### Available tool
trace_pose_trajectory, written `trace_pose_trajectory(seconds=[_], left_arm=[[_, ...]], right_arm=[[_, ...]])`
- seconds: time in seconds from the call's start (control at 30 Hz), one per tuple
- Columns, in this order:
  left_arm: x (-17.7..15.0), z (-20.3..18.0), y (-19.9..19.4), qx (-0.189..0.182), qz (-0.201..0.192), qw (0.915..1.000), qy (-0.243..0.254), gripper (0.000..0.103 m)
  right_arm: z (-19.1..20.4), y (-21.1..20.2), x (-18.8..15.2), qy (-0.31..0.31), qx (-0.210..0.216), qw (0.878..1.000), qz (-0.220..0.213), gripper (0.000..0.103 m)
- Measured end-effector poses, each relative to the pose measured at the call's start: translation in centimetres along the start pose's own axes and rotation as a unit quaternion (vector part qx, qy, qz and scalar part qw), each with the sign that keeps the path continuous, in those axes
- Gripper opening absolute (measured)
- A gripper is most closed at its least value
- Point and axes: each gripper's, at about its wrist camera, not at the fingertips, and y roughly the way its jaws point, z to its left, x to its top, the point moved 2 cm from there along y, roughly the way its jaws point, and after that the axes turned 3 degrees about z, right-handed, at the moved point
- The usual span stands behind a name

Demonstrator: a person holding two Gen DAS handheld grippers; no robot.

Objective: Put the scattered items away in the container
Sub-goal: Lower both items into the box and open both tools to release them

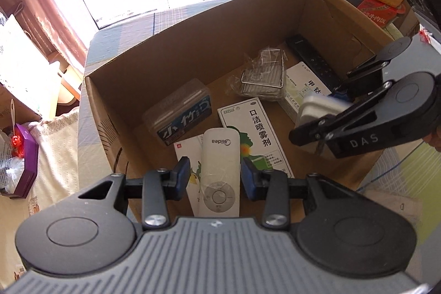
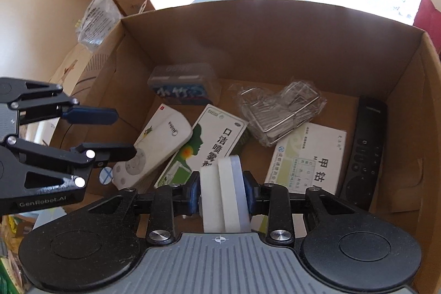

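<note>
Holding a white case [image 2: 223, 194] on edge in my right tongs [image 2: 222, 193] over the cardboard box [image 2: 275, 46]; left tongs [image 1: 215, 175] gape above the white remote [image 1: 219, 172], lengthwise away from me.

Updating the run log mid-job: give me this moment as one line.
left gripper: open over white Midea remote in cardboard box | right gripper: shut on white plastic block above box
</note>
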Motion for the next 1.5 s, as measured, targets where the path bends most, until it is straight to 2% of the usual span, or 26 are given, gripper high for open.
trace_pose_trajectory(seconds=[0.03, 0.07, 0.1, 0.13, 0.3, 0.6, 0.67, 0.77, 0.83, 0.87, 0.9, 0.93, 0.97, 1.03, 1.5], left_arm=[[0.0, 0.0, 0.0, 0.001, 0.0, 1.0, 0.0, 0.035], [0.0, 0.1, -0.1, 0.001, -0.001, 1.0, 0.0, 0.035], [-0.1, 0.1, -0.1, 0.002, -0.001, 1.0, 0.0, 0.035], [-0.1, 0.1, -0.1, 0.002, -0.001, 1.0, 0.001, 0.035], [-0.4, 0.2, -0.2, 0.004, 0.001, 1.0, 0.001, 0.035], [-0.7, -0.1, -0.4, 0.002, 0.002, 1.0, 0.003, 0.036], [-0.7, -0.2, -0.4, 0.002, 0.002, 1.0, 0.002, 0.04], [-0.7, -0.4, -0.6, 0.002, 0.003, 1.0, -0.002, 0.052], [-0.7, -0.6, -0.7, 0.003, 0.002, 1.0, -0.005, 0.067], [-0.8, -0.6, -0.8, 0.005, 0.002, 1.0, -0.006, 0.07], [-0.8, -0.7, -0.9, 0.006, 0.002, 1.0, -0.007, 0.074], [-0.8, -0.8, -1.0, 0.007, 0.001, 1.0, -0.007, 0.075], [-0.9, -0.8, -1.0, 0.008, 0.002, 0.9999, -0.007, 0.076], [-0.9, -0.9, -1.2, 0.009, 0.003, 0.9999, -0.009, 0.086], [-1.4, -1.6, -2.6, 0.027, 0.001, 0.9996, -0.011, 0.091]], right_arm=[[0.2, -0.1, 0.0, -0.007, -0.003, 1.0, -0.002, 0.041], [0.3, -0.2, 0.0, -0.012, -0.006, 1.0, -0.004, 0.052], [0.3, -0.4, -0.1, -0.013, -0.009, 1.0, -0.011, 0.077], [0.3, -0.7, -0.1, -0.013, -0.011, 1.0, -0.017, 0.079], [0.0, -1.6, -0.4, -0.016, -0.024, 0.999, -0.018, 0.079], [-1.1, -2.1, -1.5, -0.013, -0.049, 0.999, 0.01, 0.079], [-1.3, -2.3, -1.7, -0.008, -0.05, 0.999, 0.013, 0.079], [-1.6, -2.5, -1.9, 0.01, -0.047, 0.999, 0.017, 0.079], [-1.8, -2.5, -2.0, 0.023, -0.045, 0.999, 0.02, 0.079], [-1.9, -2.5, -2.1, 0.026, -0.048, 0.998, 0.022, 0.079], [-1.9, -2.6, -2.1, 0.027, -0.051, 0.998, 0.023, 0.082], [-1.8, -2.6, -2.2, 0.027, -0.056, 0.998, 0.023, 0.094], [-1.7, -2.7, -2.2, 0.026, -0.061, 0.998, 0.02, 0.1], [-1.6, -3.0, -2.3, 0.023, -0.068, 0.997, 0.016, 0.103], [-1.4, -5.0, -2.9, 0.031, -0.118, 0.993, 0.0, 0.103]])
